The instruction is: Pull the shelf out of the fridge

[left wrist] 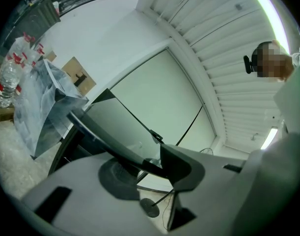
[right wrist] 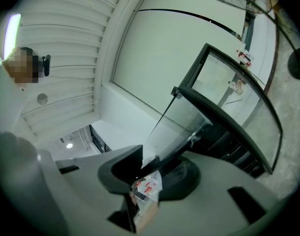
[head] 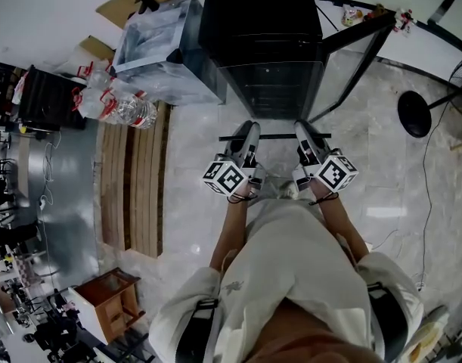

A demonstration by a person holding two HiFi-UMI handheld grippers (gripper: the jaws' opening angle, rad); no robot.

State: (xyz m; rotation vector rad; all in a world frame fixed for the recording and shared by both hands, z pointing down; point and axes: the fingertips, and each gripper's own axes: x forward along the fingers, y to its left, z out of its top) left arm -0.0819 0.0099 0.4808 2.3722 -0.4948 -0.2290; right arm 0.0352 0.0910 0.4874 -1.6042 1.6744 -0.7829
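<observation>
A black fridge (head: 261,44) stands ahead with its glass door (head: 359,48) swung open to the right. The glass shelf, with its dark front bar (head: 276,136), hangs in the air just in front of the fridge, between both grippers. My left gripper (head: 246,131) is shut on the shelf's left end, and my right gripper (head: 303,130) is shut on its right end. In the left gripper view the jaws (left wrist: 157,168) pinch the shelf's dark rim (left wrist: 100,136). In the right gripper view the jaws (right wrist: 150,170) clamp the framed glass pane (right wrist: 238,117).
A clear plastic bin (head: 159,44) and water bottles (head: 121,104) sit left of the fridge, beside wooden planks (head: 136,180). A fan base (head: 414,113) and a cable (head: 427,195) lie on the marble floor at right. A small wooden cabinet (head: 110,297) stands at lower left.
</observation>
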